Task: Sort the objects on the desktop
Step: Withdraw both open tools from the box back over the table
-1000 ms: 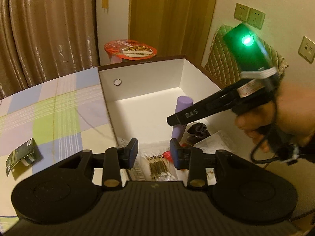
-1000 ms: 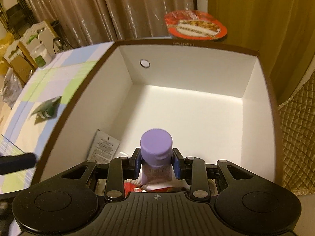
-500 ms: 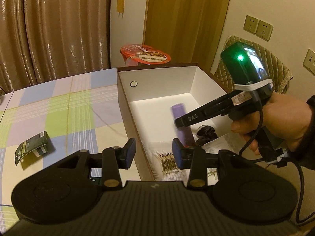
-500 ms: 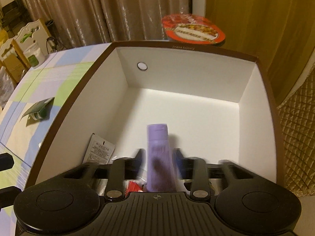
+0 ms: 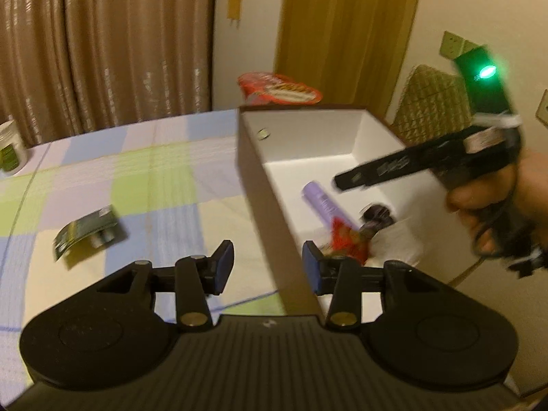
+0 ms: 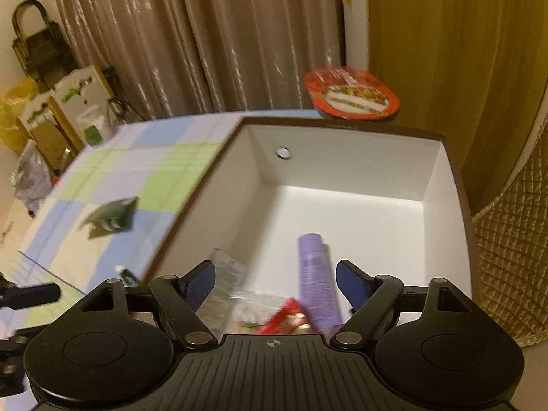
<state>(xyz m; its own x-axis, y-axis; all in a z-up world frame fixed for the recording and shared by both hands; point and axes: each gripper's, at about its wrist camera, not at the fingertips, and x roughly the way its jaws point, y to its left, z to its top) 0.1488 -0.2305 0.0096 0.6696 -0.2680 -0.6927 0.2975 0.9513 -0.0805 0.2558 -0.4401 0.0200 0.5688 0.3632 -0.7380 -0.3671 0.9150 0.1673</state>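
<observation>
- My right gripper (image 6: 275, 282) has its jaws wide apart and holds nothing; it hangs over the near end of the box (image 6: 346, 167).
- The purple tube (image 6: 315, 281) lies on the box floor between the two blue pads (image 6: 352, 282), touching neither of them, with its cap pointing to the far wall.
- Just beside the tube's near end I see a red wrapper (image 6: 286, 318), a clear bag (image 6: 253, 303) and a white sachet (image 6: 227, 269), all inside the box.
- My left gripper (image 5: 268, 267) is also open and empty; its jaws stand on either side of the box's left wall, one pad inside, one over the cloth (image 5: 164, 185).
- A dark green packet (image 5: 87, 236) lies on the cloth, well apart from the box.
- In the left view a hand (image 5: 496, 205) holds the right gripper over the box.
- A red bowl (image 6: 352, 94) stands behind the box.
</observation>
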